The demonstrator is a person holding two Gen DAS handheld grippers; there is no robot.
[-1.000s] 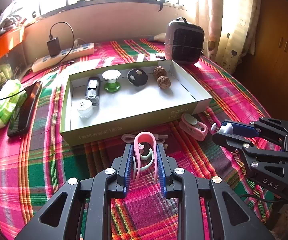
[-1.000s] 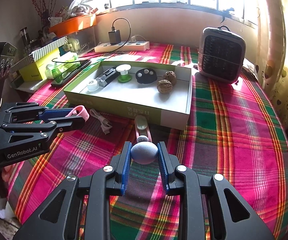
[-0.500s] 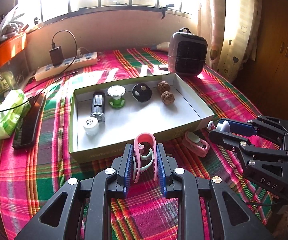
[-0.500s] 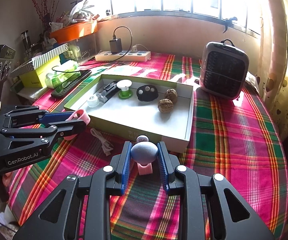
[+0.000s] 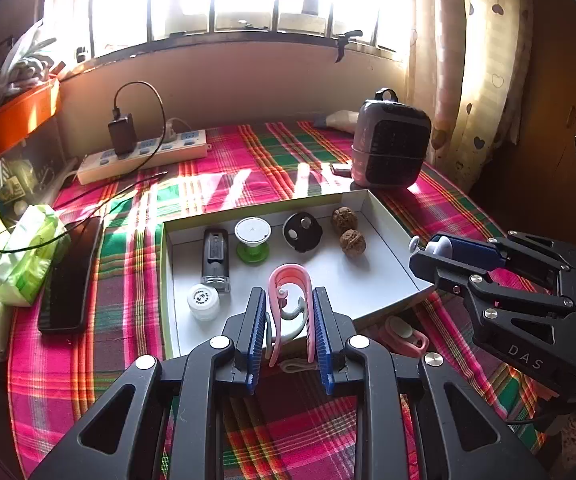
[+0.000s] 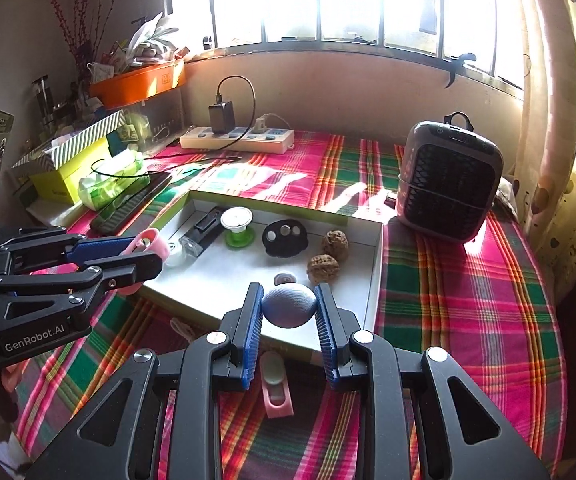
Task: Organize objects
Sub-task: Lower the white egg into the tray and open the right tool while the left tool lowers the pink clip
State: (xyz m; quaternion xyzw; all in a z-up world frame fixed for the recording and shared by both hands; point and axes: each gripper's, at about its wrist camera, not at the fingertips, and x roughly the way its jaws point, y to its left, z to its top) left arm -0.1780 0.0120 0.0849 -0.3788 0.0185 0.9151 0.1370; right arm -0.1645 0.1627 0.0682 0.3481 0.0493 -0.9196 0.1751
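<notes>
My left gripper (image 5: 288,308) is shut on a pink U-shaped clip (image 5: 290,280) with a grey-green hook inside it, held in front of the near edge of the shallow white box (image 5: 392,236). My right gripper (image 6: 288,308) is shut on a blue-grey round knob (image 6: 288,306), held at the box's (image 6: 377,280) near right corner. Each gripper shows in the other's view: the right gripper (image 5: 422,254) to the right, the left gripper (image 6: 144,258) to the left. The box holds a black lighter-like case (image 5: 215,258), a white-and-green spool (image 5: 252,240), a black disc (image 5: 302,232), two walnuts (image 5: 352,242) and a small white cap (image 5: 203,301).
A pink flat gadget (image 6: 274,388) and a pale cable (image 5: 296,366) lie on the plaid cloth below the grippers. A grey heater (image 6: 448,182) stands behind the box's right corner. A power strip (image 5: 140,156) lies at the back; a phone (image 5: 70,272) and tissue pack (image 5: 24,256) on the left.
Both grippers have risen and moved forward, from over the cloth to the box's near edge, each still holding its object. The pink gadget and cable now lie below them.
</notes>
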